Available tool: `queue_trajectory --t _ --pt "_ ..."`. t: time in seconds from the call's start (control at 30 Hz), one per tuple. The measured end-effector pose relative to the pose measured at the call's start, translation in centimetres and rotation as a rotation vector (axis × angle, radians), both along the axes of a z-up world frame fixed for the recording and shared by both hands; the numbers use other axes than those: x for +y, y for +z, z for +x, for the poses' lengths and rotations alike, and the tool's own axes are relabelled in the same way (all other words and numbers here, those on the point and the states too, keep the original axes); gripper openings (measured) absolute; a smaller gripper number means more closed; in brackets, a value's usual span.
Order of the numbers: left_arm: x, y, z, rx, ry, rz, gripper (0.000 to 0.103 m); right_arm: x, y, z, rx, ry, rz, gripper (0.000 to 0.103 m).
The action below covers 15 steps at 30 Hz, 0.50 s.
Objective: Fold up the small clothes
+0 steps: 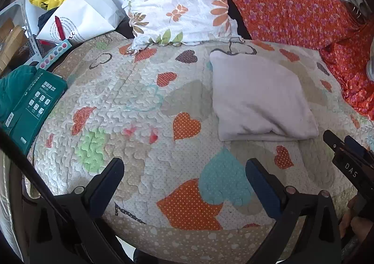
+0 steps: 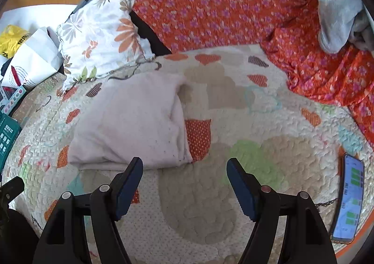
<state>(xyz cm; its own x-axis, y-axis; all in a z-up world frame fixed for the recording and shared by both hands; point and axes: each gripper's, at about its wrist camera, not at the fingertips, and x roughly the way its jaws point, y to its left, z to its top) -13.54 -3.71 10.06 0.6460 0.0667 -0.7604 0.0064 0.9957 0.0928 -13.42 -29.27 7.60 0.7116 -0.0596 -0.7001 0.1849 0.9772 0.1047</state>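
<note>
A folded white garment [image 2: 131, 121] is found lying on the heart-patterned quilt [image 2: 268, 165]; the left gripper [image 1: 184, 177] and right gripper [image 2: 184, 180] are held spread and empty; the near edge should be gripped squarely, both layers together.

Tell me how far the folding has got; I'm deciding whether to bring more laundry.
Done: the white cloth lies folded into a neat square on the heart quilt. In hand: nothing; the left gripper and the right gripper are both open and empty. Left: perhaps the grey garments heaped at the far right.
</note>
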Motion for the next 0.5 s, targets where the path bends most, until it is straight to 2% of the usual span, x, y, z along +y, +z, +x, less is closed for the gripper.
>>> queue_trajectory --t 0.33,0.5 --pt "-1.1 -2.1 1.6 0.095 -0.013 -0.011 0.103 0.0 -1.6 1.0 0.021 -0.006 -0.020 0.079" --pt "-1.0 -2.6 1.6 0.108 0.000 -0.003 0.103 0.6 -1.6 1.1 0.016 0.011 -0.023 0.079"
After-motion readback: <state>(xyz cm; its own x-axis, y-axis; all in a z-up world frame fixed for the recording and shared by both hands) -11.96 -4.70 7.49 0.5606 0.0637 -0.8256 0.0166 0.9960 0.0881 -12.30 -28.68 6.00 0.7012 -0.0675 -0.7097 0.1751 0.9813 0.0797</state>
